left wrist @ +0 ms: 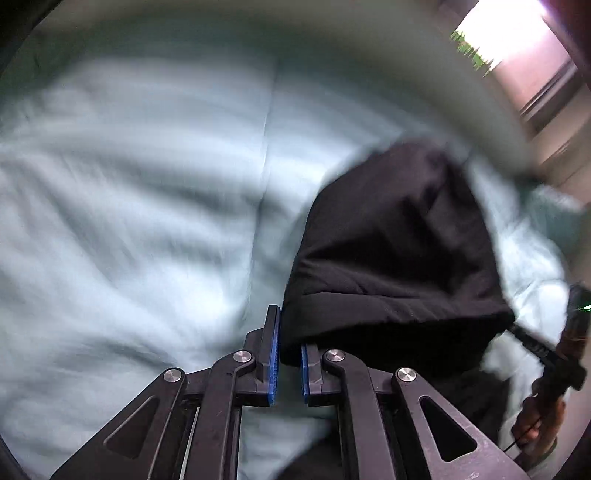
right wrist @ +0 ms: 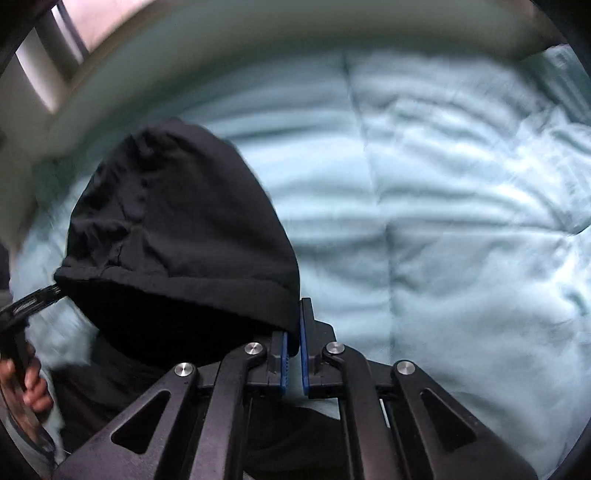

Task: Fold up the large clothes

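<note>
A black garment (left wrist: 399, 251) hangs stretched between both grippers above a pale blue bed cover (left wrist: 129, 206). My left gripper (left wrist: 290, 350) is shut on the garment's hem at its left corner. My right gripper (right wrist: 293, 349) is shut on the hem (right wrist: 177, 284) at its right corner. The right gripper also shows at the far right of the left wrist view (left wrist: 546, 354), and the left gripper at the far left of the right wrist view (right wrist: 33, 299). The cloth drapes forward and down from the hem. Both views are blurred by motion.
The quilted bed cover (right wrist: 443, 221) fills most of both views. A grey padded edge (left wrist: 406, 48) curves behind it. A bright window (left wrist: 509, 33) is at the upper right of the left wrist view. A hand (right wrist: 33, 387) grips the left gripper's handle.
</note>
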### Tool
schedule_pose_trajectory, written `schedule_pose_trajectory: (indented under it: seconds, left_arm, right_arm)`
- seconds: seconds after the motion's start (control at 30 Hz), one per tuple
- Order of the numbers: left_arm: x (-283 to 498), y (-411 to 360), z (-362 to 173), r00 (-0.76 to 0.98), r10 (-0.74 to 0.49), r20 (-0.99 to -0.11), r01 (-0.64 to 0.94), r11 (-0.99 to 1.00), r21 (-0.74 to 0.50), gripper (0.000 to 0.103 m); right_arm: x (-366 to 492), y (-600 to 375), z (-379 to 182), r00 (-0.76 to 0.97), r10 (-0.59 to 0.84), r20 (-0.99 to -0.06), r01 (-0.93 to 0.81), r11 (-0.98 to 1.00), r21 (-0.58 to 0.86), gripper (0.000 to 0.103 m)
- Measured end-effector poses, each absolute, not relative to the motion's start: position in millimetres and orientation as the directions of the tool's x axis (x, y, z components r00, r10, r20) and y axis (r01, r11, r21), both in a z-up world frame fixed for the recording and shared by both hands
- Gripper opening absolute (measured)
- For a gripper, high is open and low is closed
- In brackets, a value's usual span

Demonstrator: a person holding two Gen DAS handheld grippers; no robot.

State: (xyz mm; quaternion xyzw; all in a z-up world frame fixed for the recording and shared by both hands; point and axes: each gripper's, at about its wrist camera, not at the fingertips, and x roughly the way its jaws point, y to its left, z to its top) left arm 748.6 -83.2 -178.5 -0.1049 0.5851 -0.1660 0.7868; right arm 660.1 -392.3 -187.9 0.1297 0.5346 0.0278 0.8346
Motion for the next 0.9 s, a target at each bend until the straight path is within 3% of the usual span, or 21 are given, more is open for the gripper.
schedule_pose_trajectory:
  seconds: [0.1,0.23,0.37,0.43,0.5,0.57,0.63,0.73,0.83,0.9]
  left_arm:
    - [749,-82,-185,0.270,-0.405,-0.874,0.141,0.914,-0.380,0.013]
    - [719,-68,-148,0.356,-0.408,-0.841,0.220,0.911,-0.349,0.019]
    - [693,-57,-117,0.406,-0.418,-0.813,0.281,0.903,-0.323,0.021]
    - [689,-62,-93,0.433,-0.444,-0.784,0.321,0.889,-0.327,0.021]
    - [690,-72,-69,0.467,-0.477,-0.744,0.355,0.872,-0.337,0.030]
    - [704,-98,-61,0.478,-0.505,-0.718,0.372,0.857,-0.356,0.064]
    - [723,-124,-66,0.463,-0.528,-0.712,0.384,0.843,-0.376,0.066]
    - [738,-152,-106,0.334,-0.520,-0.786,0.367,0.840,-0.400,0.065]
    - [734,-165,-162,0.240,-0.426,-0.872,0.364,0.873,-0.326,0.065]
    - [722,-165,-175,0.263,-0.400,-0.878,0.380,0.879,-0.286,0.065]
  right_arm:
    - [666,-383,-223,0.371,0.174,-0.912,0.069,0.974,0.214,0.006]
    - [655,-387,-202,0.398,0.167,-0.902,0.052,0.978,0.204,0.010]
    - [634,-394,-171,0.443,0.175,-0.879,0.018,0.979,0.204,0.043]
    - [627,-395,-151,0.481,0.179,-0.858,0.008,0.978,0.208,0.045]
    - [626,-389,-126,0.523,0.187,-0.832,-0.009,0.977,0.214,0.045]
    - [636,-375,-101,0.555,0.210,-0.805,-0.019,0.971,0.240,0.045]
    - [658,-365,-99,0.556,0.247,-0.793,-0.039,0.962,0.272,0.045]
    - [691,-347,-119,0.504,0.257,-0.825,-0.055,0.962,0.266,0.045]
    - [701,-336,-176,0.374,0.236,-0.897,-0.082,0.972,0.221,0.045]
    - [692,-333,-210,0.324,0.223,-0.919,-0.108,0.974,0.198,0.045]
